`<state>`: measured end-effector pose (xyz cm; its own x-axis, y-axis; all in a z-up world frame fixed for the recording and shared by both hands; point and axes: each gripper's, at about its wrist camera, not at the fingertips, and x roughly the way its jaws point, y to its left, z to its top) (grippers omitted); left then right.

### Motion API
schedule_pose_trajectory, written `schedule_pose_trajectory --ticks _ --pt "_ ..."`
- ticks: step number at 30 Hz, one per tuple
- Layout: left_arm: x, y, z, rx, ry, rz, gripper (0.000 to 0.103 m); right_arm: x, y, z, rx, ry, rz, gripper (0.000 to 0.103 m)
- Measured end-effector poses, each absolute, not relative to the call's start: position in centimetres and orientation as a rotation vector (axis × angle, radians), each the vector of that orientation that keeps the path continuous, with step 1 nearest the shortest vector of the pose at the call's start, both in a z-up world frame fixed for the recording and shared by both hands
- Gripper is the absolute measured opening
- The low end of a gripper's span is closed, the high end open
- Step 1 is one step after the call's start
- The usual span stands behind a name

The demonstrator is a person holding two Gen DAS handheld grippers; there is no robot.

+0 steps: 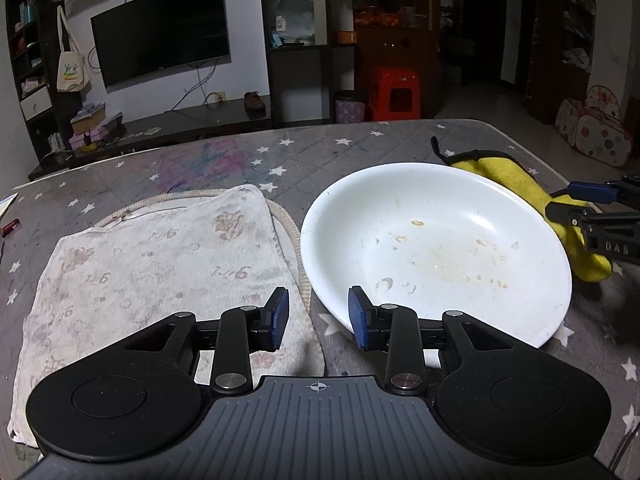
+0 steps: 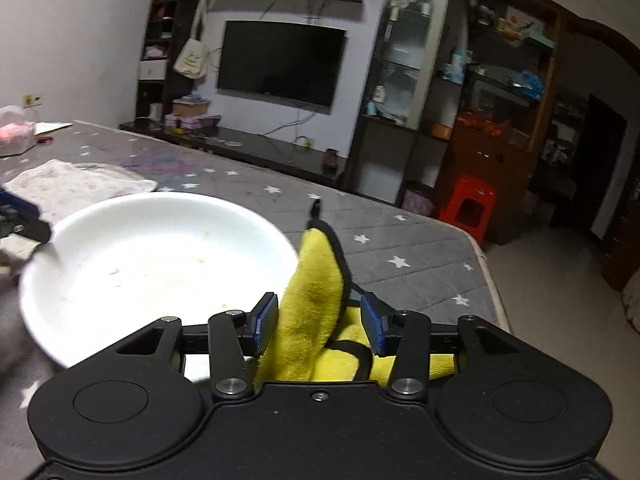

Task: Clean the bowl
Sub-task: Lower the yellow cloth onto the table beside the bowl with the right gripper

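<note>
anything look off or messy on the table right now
The white bowl holds dried food specks and a yellowish smear. Its far edge rests on the crumpled yellow cloth, so it may sit slightly tilted.

glossy smooth white bowl; fuzzy yellow cloth; rough pale towel; quilted grey tablecloth.

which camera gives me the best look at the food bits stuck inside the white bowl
The left wrist view. It looks down into the white bowl in sharp focus, so the yellowish smear and scattered crumbs across its bottom stand out. The right wrist view shows the same bowl overexposed and slightly blurred, with only faint traces of residue.
</note>
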<state>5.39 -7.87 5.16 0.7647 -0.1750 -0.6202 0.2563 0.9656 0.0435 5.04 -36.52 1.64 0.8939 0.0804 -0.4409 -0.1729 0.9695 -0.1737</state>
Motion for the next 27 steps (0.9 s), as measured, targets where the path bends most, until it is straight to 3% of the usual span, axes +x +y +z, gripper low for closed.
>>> schedule_pose_trajectory --ticks 21,27 --pt "5.0 -7.6 5.1 0.117 0.661 -0.22 0.038 6.9 -40.8 -1.2 0.012 0.587 0.141 0.051" --pt "4.9 -7.4 5.1 0.113 0.662 -0.214 0.04 7.4 -41.7 -1.3 0.166 0.607 0.176 0.046"
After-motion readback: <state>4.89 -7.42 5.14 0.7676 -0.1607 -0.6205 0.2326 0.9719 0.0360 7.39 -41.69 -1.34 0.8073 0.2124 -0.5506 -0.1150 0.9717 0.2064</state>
